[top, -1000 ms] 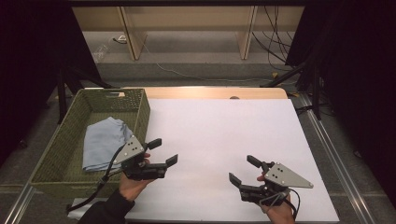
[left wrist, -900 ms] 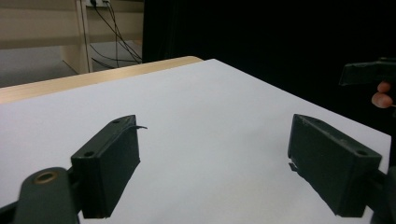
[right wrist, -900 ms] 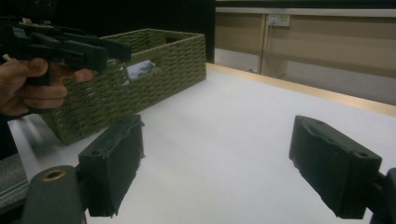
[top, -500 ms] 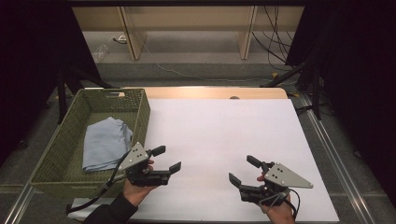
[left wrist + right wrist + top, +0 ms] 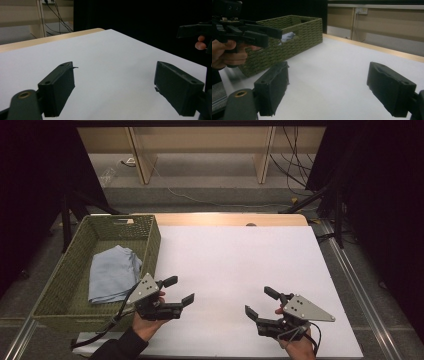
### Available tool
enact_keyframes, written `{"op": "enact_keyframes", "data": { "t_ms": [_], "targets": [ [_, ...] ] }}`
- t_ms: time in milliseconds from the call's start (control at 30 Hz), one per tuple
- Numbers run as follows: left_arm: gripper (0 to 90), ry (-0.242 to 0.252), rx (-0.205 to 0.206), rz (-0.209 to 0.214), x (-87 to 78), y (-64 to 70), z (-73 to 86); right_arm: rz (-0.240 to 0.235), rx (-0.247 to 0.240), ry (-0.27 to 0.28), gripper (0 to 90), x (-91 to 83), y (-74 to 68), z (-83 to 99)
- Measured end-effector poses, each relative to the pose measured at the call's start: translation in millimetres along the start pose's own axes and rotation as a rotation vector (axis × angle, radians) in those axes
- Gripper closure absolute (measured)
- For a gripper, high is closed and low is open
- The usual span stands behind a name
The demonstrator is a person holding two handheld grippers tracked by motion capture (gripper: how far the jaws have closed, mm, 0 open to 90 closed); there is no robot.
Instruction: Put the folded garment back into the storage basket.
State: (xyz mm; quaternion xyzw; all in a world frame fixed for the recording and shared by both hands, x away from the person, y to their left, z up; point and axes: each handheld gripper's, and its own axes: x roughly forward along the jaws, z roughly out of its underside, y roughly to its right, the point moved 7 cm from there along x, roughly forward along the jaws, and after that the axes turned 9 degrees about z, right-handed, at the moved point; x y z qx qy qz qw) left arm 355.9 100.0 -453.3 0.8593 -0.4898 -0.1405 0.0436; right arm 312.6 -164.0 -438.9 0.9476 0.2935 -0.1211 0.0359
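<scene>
High view: folded cloth (image 5: 114,273) lies lengthwise along basket (image 5: 55,290).

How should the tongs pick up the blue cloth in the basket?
Probably from above, since the woven basket walls block every side. The folded blue cloth lies flat on the basket floor, so pinch its rumpled near-right corner, where the folds bunch up. The left tongs are open and nearest, just outside the basket wall.
</scene>
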Motion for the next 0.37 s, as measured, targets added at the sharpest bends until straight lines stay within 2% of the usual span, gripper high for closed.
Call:
{"op": "enact_keyframes", "data": {
  "t_ms": [367],
  "targets": [
    [16.1,0.003,-0.003,0.011,0.7,0.6,0.2,0.002,0.001,0.001,18.5,0.1,0.4,0.0]
  ]
}}
